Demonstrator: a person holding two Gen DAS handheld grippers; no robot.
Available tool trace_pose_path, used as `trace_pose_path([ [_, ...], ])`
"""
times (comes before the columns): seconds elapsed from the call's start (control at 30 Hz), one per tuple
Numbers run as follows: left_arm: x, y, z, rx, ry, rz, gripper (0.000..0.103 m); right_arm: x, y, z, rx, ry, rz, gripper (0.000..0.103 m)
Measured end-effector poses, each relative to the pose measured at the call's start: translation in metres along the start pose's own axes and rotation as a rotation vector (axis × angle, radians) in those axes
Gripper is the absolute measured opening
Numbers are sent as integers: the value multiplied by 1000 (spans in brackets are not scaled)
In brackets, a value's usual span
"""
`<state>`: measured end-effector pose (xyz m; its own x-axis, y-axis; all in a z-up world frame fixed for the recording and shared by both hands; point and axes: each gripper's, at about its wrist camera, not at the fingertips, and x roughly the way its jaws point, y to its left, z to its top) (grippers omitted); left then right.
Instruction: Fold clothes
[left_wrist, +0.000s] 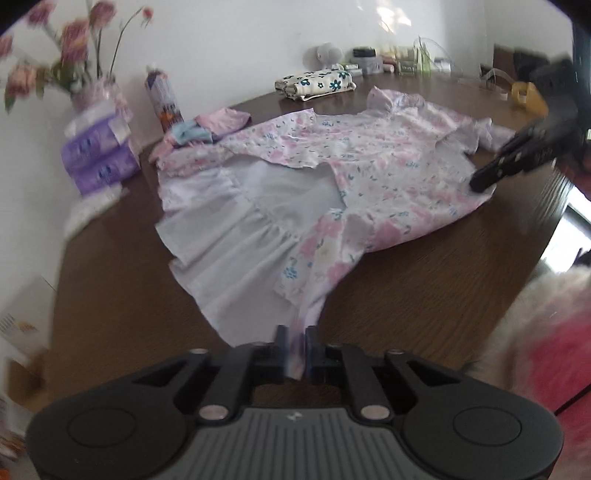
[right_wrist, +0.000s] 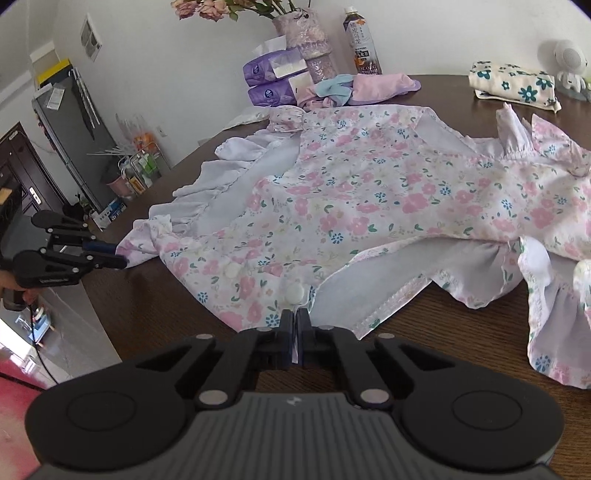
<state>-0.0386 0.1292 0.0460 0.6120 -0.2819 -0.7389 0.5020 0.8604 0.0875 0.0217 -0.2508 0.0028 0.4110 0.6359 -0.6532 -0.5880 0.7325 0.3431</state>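
Observation:
A pink floral dress (left_wrist: 369, 155) lies spread on the brown table (left_wrist: 424, 295), with part of its pale lining turned up. My left gripper (left_wrist: 295, 347) is shut on the dress hem at the near edge. In the right wrist view the same dress (right_wrist: 369, 192) fills the middle. There my right gripper (right_wrist: 295, 325) is shut on the dress side edge, just below a white button. The left gripper (right_wrist: 122, 256) shows at the left, pinching the hem corner. The right gripper (left_wrist: 480, 182) shows at the dress's right edge in the left wrist view.
A folded cream cloth with teal flowers (right_wrist: 513, 86) and a pink and blue clothes pile (right_wrist: 362, 88) lie at the back. Purple tissue packs (right_wrist: 273, 81), a bottle (right_wrist: 364, 44) and a flower vase (right_wrist: 303, 33) stand by the wall. A person's pink fluffy sleeve (left_wrist: 554, 332) is at the right.

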Motion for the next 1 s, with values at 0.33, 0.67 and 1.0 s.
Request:
trace_pose_path([
  [0.33,11,63,16,-520,-119,-135,70,1,4,-3,-15,-17,-9,2],
  [0.67,43,28,22,-314,28,-47,1,0,12,-8,-67,-40,-43,2],
  [1.0,16,31,27,-192,30,117,4,-1,24,-13,-152,-48,-97,2],
])
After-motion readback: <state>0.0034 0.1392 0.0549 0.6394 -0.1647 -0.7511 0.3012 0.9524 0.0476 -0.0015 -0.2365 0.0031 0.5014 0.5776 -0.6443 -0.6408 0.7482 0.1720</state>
